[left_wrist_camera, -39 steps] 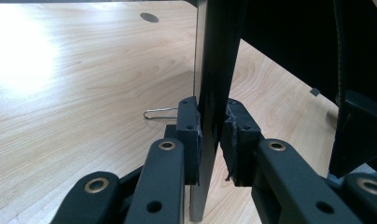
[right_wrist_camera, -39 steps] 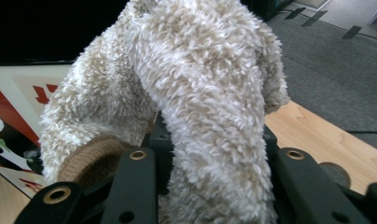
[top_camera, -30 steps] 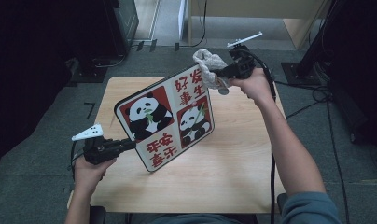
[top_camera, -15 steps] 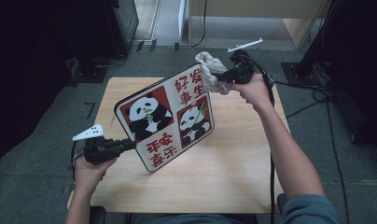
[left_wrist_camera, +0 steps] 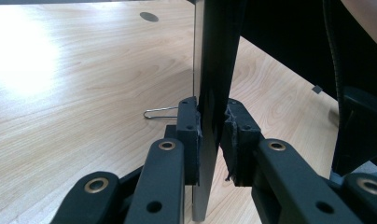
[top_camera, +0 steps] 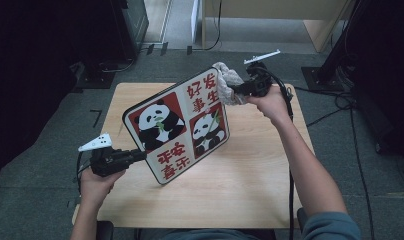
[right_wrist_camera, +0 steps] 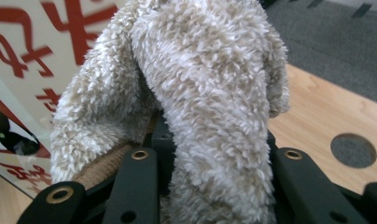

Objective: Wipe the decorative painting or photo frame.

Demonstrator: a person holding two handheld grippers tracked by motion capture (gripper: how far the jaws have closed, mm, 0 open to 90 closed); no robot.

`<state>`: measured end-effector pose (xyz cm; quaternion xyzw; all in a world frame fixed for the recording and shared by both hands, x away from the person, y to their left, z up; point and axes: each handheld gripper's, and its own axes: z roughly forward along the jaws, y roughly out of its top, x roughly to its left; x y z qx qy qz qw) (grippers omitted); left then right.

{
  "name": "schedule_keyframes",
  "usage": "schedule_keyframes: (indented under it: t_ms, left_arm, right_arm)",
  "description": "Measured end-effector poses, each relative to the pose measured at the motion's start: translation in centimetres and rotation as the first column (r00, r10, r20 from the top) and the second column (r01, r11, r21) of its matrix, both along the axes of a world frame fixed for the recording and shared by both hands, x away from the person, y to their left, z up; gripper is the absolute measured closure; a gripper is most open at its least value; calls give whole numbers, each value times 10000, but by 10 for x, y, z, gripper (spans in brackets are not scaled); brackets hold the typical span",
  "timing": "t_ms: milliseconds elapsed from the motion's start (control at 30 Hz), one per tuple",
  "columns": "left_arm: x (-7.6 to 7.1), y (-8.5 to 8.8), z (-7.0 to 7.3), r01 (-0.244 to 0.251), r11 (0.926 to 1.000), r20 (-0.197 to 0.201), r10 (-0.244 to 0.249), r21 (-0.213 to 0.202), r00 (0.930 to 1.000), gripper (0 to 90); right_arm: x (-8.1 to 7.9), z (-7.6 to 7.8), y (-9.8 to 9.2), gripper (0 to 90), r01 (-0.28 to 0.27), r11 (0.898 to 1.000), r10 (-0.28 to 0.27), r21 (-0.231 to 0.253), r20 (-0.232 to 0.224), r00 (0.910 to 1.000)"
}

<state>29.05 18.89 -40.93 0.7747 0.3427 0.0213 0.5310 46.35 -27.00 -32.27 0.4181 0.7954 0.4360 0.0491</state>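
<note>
My worktop (top_camera: 270, 190): pale wood, round holes. Wire clip (left_wrist_camera: 161, 112) lies flat at 9 o'clock of my left claw.

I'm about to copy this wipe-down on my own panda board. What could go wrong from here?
1. The left gripper clamps the panda board by one edge only, and the board stands tilted above the table, so a hard wipe could twist it out of the fingers.
2. The fluffy cloth bulges over the right gripper and could work loose while rubbing.
3. The wipe is at the board's top corner, far from the clamp, so pushing there levers it most.
</note>
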Motion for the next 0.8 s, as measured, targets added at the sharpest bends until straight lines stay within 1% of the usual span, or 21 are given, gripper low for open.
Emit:
schedule_keyframes:
  t_ms: [33, 67, 233, 500, 600, 700, 800]
  left_arm:
    - [0, 0, 0, 7, 10000, -6, -7, -6, 10000, 782]
    - [0, 0, 0, -3, 10000, -15, 3, -7, 10000, 782]
    - [0, 0, 0, -11, 10000, -20, 11, -15, 10000, 781]
    - [1, 0, -1, 5, 10000, -75, -5, -50, 10000, 778]
    - [1, 0, -1, -27, 10000, -59, 27, -29, 10000, 778]
    - [1, 0, -1, -9, 10000, -72, 9, -23, 10000, 778]
    - [1, 0, -1, 9, 10000, -93, -9, -52, 10000, 777]
  right_arm:
    - [0, -1, 0, 653, 3, 10000, -3, -60, -81, 10000]
    - [0, -3, 0, 653, -17, 10000, 17, -73, -51, 10000]
    - [-3, -10, -2, 653, 43, 9999, -42, 125, -105, 9999]
    - [-7, -22, -5, 652, 74, 9996, -71, 263, -125, 9999]
    - [-8, -26, -6, 653, 109, 9995, -102, 286, -244, 9997]
    - [-10, -30, -7, 652, 63, 9993, -60, 367, -101, 9999]
    - [-11, -35, -8, 652, 75, 9989, -71, 456, -91, 9999]
